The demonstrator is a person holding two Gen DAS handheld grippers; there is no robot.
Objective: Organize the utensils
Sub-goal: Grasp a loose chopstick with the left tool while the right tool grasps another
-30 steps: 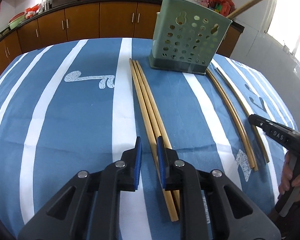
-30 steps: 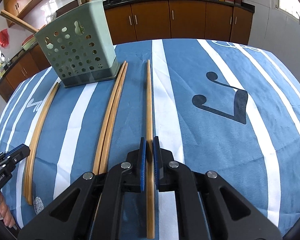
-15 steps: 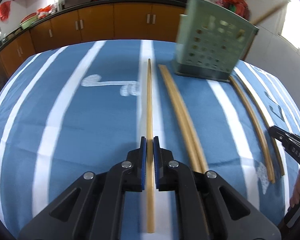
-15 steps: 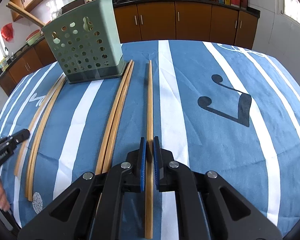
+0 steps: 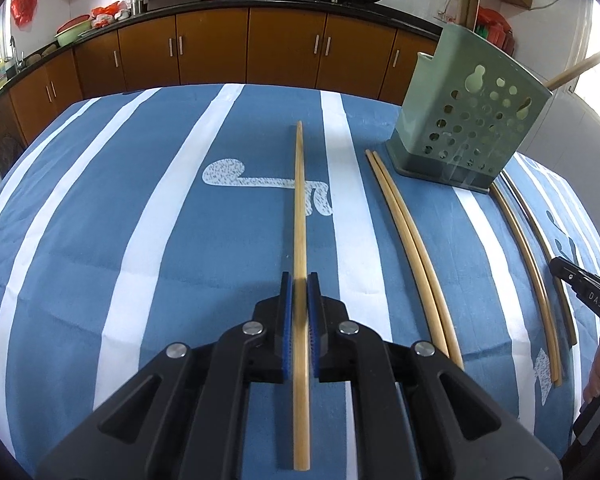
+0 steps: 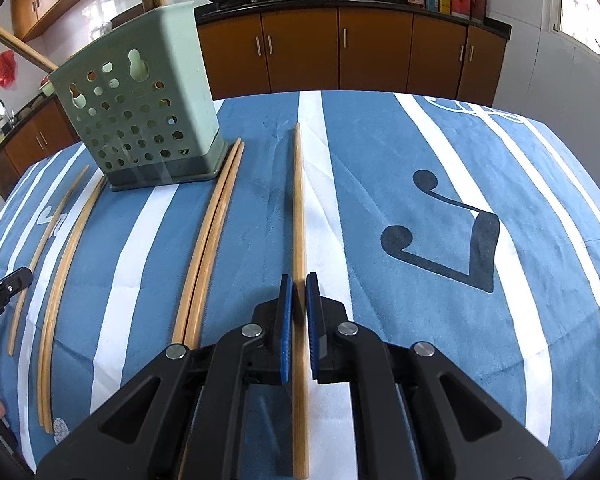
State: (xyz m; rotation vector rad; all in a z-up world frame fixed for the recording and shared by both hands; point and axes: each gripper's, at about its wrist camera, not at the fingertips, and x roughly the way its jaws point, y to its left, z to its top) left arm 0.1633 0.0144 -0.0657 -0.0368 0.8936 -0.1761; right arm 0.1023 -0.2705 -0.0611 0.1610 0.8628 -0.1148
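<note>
My left gripper (image 5: 299, 286) is shut on a bamboo chopstick (image 5: 299, 200) that points away over the blue striped cloth. My right gripper (image 6: 299, 286) is shut on another bamboo chopstick (image 6: 298, 200) in the same way. A green perforated utensil holder (image 5: 466, 120) stands at the far right in the left wrist view and at the far left in the right wrist view (image 6: 140, 120), with chopsticks sticking out of its top. A pair of chopsticks (image 5: 412, 248) lies on the cloth beside the holder, also in the right wrist view (image 6: 208, 248).
More chopsticks (image 5: 536, 280) lie on the far side of the holder, seen too in the right wrist view (image 6: 60, 272). The table (image 6: 500, 160) has a blue cloth with white stripes. Brown kitchen cabinets (image 5: 284, 48) run behind it.
My left gripper closed on one chopstick and lifted it clear of the other two. Both grippers rose a little with their chopsticks; the holder now looks nearer in both views.
</note>
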